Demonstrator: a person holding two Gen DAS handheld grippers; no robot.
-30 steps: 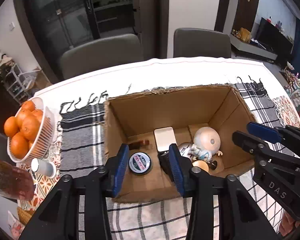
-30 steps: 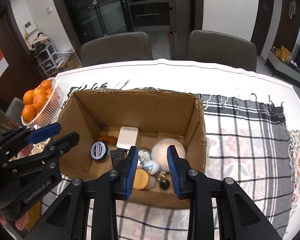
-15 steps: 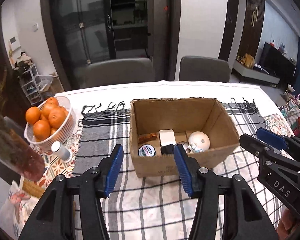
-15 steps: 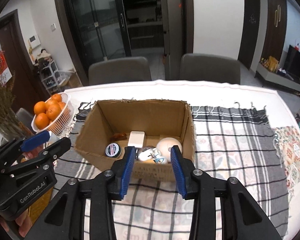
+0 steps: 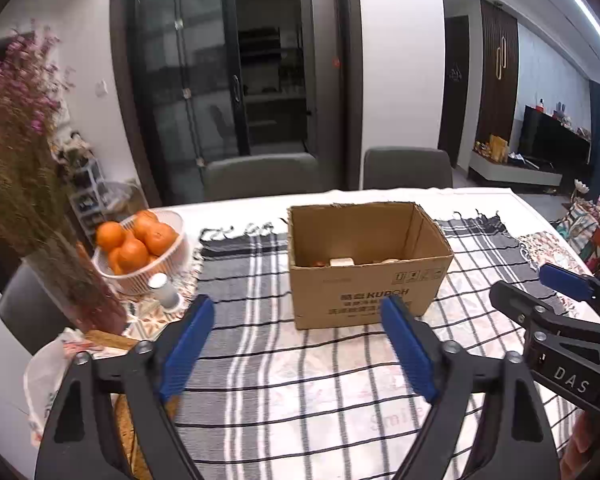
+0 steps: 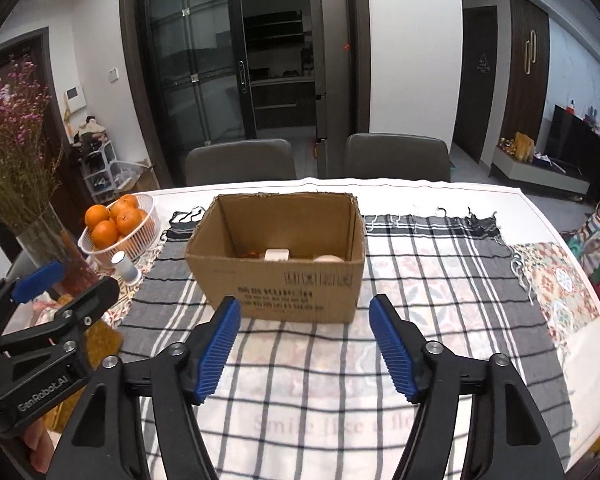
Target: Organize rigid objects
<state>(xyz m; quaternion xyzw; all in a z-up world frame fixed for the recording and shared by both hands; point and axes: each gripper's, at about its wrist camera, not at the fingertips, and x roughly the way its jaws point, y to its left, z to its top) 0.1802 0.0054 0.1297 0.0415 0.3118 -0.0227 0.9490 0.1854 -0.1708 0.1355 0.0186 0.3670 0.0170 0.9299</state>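
Observation:
An open cardboard box (image 5: 366, 280) (image 6: 280, 280) stands on the plaid cloth in the middle of the table. Only the tops of a white block (image 6: 277, 255) and a pale round object (image 6: 329, 258) show inside it; the rest of its contents is hidden by the front wall. My left gripper (image 5: 296, 344) is open and empty, low over the cloth in front of the box. My right gripper (image 6: 306, 344) is open and empty, also in front of the box. Each gripper shows at the edge of the other's view (image 5: 556, 292) (image 6: 64, 284).
A white basket of oranges (image 5: 140, 256) (image 6: 118, 226) and a small white cylinder (image 5: 164, 286) stand left of the box. A glass vase of dried flowers (image 5: 76, 284) stands at the left edge. Two grey chairs (image 6: 240, 162) stand behind the table. The plaid cloth (image 6: 420, 280) covers the table.
Both grippers have pulled back and down from above the box to low in front of it. Both jaws have opened wider. The box contents have dropped mostly out of sight.

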